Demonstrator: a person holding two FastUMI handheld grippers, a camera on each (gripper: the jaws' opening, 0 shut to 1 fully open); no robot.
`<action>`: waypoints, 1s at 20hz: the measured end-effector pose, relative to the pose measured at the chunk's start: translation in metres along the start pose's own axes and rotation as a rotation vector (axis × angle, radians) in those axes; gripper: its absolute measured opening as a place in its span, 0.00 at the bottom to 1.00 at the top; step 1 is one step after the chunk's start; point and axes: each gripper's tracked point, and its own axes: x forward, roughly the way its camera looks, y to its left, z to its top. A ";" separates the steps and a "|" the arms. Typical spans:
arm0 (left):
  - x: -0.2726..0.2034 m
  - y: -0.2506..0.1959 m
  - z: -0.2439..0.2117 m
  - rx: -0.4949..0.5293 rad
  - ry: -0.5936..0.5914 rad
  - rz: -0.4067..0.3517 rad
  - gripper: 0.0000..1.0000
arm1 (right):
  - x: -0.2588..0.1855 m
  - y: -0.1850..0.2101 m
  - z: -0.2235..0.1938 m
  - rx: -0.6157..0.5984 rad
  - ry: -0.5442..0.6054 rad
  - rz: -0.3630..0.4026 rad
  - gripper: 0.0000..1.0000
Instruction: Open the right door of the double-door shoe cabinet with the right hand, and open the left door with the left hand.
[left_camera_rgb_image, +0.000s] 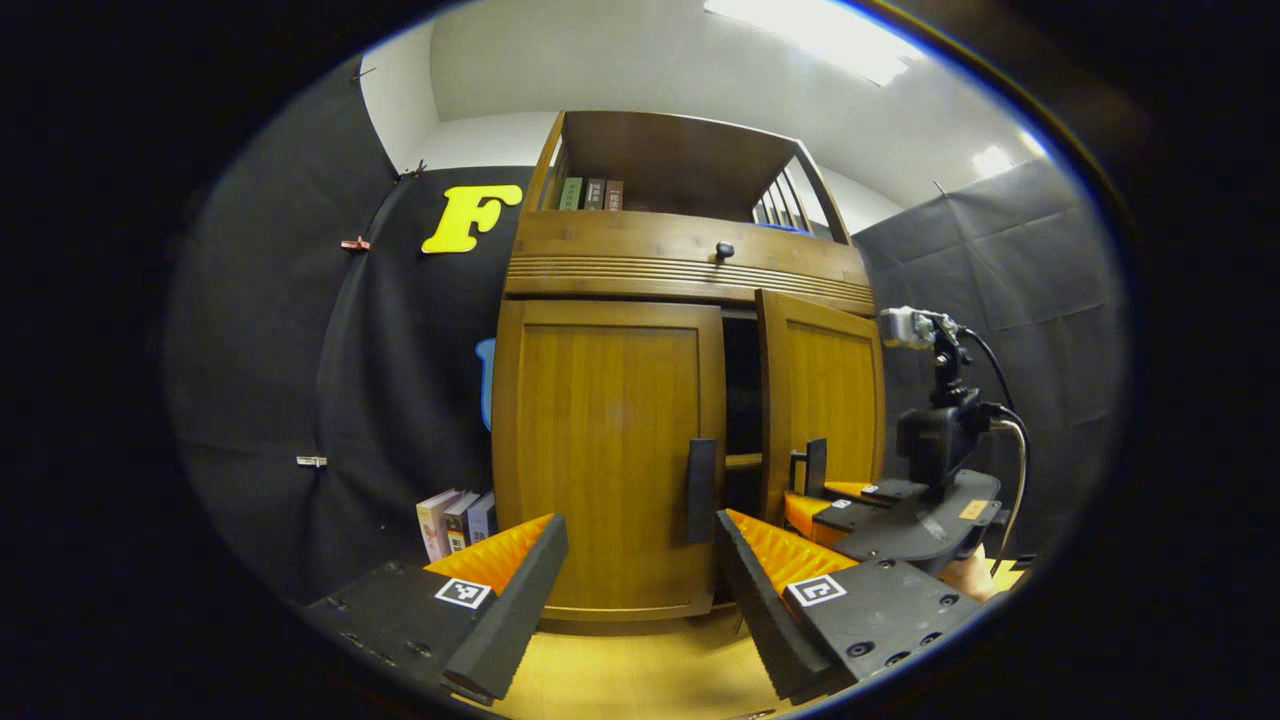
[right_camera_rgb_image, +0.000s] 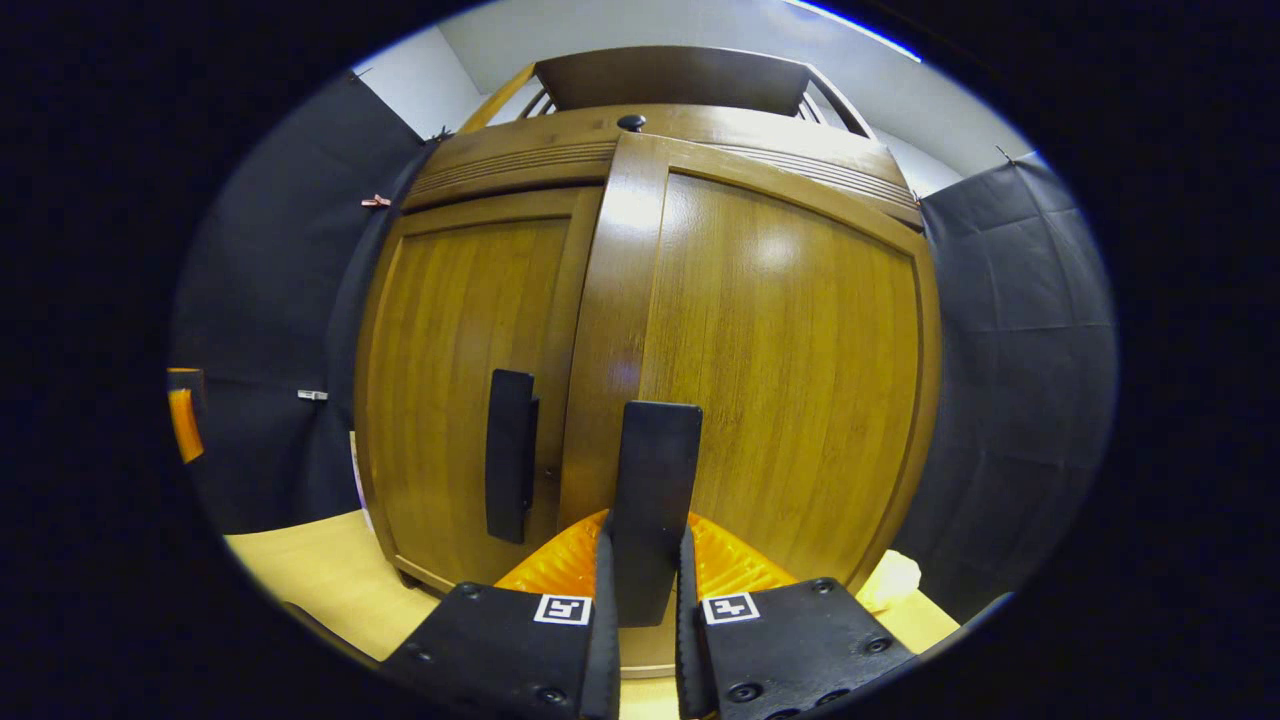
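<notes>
Nearest in the right gripper view, the right gripper (right_camera_rgb_image: 640, 590) has its two fingers closed against the sides of the dark flat vertical handle (right_camera_rgb_image: 652, 500) of the right door (right_camera_rgb_image: 790, 360), a brown wooden panel that stands swung a little out from the cabinet front. Just left of it, the left door (right_camera_rgb_image: 470, 370), a matching wooden panel, lies flat and closed with its own dark vertical handle (right_camera_rgb_image: 511, 455).

In the left gripper view, the left gripper (left_camera_rgb_image: 640, 590) is spread wide with nothing between its fingers, pointed at the left door's handle and short of touching it. To the right, the right gripper sits at the ajar door, a dark gap showing between the doors. The brown wooden shoe cabinet (left_camera_rgb_image: 690, 260) stands on a pale wooden floor (left_camera_rgb_image: 640, 670), with several upright books (left_camera_rgb_image: 455, 520) beside its left base and more on its open top shelf.
</notes>
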 end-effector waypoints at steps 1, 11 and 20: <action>-0.001 -0.005 0.002 -0.001 -0.007 -0.001 0.92 | -0.009 -0.003 0.000 0.002 0.001 0.009 0.26; 0.001 -0.035 -0.003 -0.039 -0.019 0.021 0.92 | -0.082 -0.045 0.007 0.027 -0.012 0.052 0.25; 0.015 -0.052 -0.010 -0.037 -0.008 0.057 0.93 | -0.127 -0.087 0.009 0.042 -0.025 -0.003 0.20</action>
